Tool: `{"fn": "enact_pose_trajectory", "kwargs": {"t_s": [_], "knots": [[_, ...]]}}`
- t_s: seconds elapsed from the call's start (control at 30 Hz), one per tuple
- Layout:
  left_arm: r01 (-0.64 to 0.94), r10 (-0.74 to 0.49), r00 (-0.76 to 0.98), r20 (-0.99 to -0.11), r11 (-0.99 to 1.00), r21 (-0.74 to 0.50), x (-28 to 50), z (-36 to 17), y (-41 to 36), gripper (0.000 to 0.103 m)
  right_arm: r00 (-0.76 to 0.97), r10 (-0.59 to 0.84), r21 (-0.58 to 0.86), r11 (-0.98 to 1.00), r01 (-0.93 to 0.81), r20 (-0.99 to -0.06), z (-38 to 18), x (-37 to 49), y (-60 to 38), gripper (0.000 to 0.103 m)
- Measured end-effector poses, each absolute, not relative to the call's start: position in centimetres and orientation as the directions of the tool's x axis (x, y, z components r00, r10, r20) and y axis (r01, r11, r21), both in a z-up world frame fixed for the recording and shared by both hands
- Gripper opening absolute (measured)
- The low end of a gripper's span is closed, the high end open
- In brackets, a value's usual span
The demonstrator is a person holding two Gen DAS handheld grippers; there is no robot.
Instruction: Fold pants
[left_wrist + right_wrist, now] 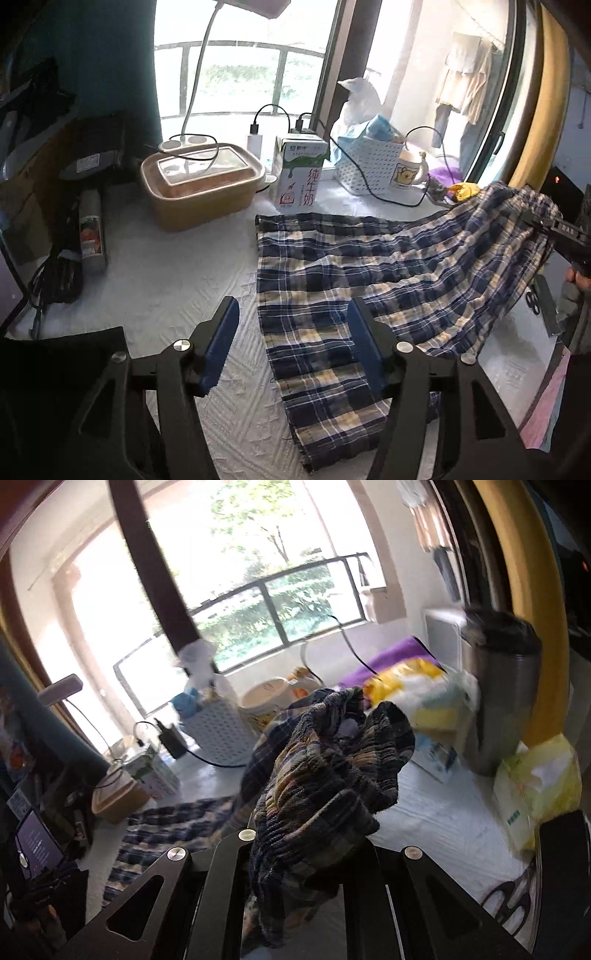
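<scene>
Blue, white and yellow plaid pants (332,280) lie on the white quilted table cover (166,288), legs toward the left and near side. My left gripper (291,343) is open and empty, hovering just above the near leg. My right gripper (535,225) is shut on the waistband end and holds it lifted at the right. In the right wrist view the bunched waistband (325,775) fills the space between the fingers and hides them, with the rest of the pants (177,823) trailing down to the table.
A tan lidded box (199,184), a milk carton (299,173), a white basket (369,162) and a mug (408,171) line the back with cables. A spray can (90,229) lies left. A steel tumbler (498,694), packets (535,790) and scissors (509,897) sit right.
</scene>
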State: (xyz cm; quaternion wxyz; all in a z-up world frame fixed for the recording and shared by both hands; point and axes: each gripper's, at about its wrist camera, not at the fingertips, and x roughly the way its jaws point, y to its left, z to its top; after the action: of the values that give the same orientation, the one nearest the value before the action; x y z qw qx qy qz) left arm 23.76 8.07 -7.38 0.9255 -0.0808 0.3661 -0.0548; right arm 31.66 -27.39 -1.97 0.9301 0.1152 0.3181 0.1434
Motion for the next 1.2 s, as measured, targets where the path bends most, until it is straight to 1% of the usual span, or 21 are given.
{"fn": "enact_pose_trajectory", "kwargs": {"t_s": [0.13,0.23,0.43,0.63,0.83,1.07,1.1,1.17,1.2], "knots": [[0.044,-0.169,0.735,-0.656,0.978,-0.203,22.9,-7.2,9.1,0.061,0.755,0.373,0.280,0.925,-0.256,-0.540,-0.4,31.2,-24.1,0.010],[0.017,-0.156,0.740,-0.654,0.977,-0.214,22.4,-7.3,10.3,0.061,0.743,0.407,0.257,0.913,-0.317,-0.531,0.5,30.9,-20.8,0.010],[-0.020,-0.154,0.740,-0.655,0.968,-0.250,21.5,-7.9,12.7,0.061,0.691,0.474,0.229,0.877,-0.422,-0.546,0.4,31.2,-13.9,0.010],[-0.047,-0.155,0.740,-0.655,0.959,-0.280,20.3,-8.5,14.4,0.061,0.598,0.525,0.207,0.830,-0.518,-0.606,-2.2,31.8,-5.8,0.010],[-0.086,-0.137,0.736,-0.664,0.953,-0.292,19.5,-9.3,16.0,0.061,0.496,0.526,0.185,0.792,-0.581,-0.691,-6.1,31.7,1.2,0.010],[-0.116,-0.118,0.728,-0.675,0.950,-0.290,19.0,-9.8,16.9,0.061,0.418,0.495,0.172,0.776,-0.607,-0.762,-9.7,31.1,5.5,0.011],[-0.120,-0.113,0.727,-0.678,0.950,-0.288,18.9,-9.8,16.9,0.061,0.401,0.488,0.164,0.769,-0.617,-0.775,-10.3,31.0,6.0,0.013],[-0.126,-0.107,0.724,-0.682,0.951,-0.283,18.9,-9.9,17.0,0.061,0.381,0.496,0.170,0.755,-0.633,-0.780,-10.7,30.6,6.2,0.023],[-0.128,-0.105,0.723,-0.683,0.951,-0.281,18.9,-9.9,17.1,0.061,0.367,0.513,0.186,0.742,-0.644,-0.776,-10.8,30.2,6.2,0.036]]}}
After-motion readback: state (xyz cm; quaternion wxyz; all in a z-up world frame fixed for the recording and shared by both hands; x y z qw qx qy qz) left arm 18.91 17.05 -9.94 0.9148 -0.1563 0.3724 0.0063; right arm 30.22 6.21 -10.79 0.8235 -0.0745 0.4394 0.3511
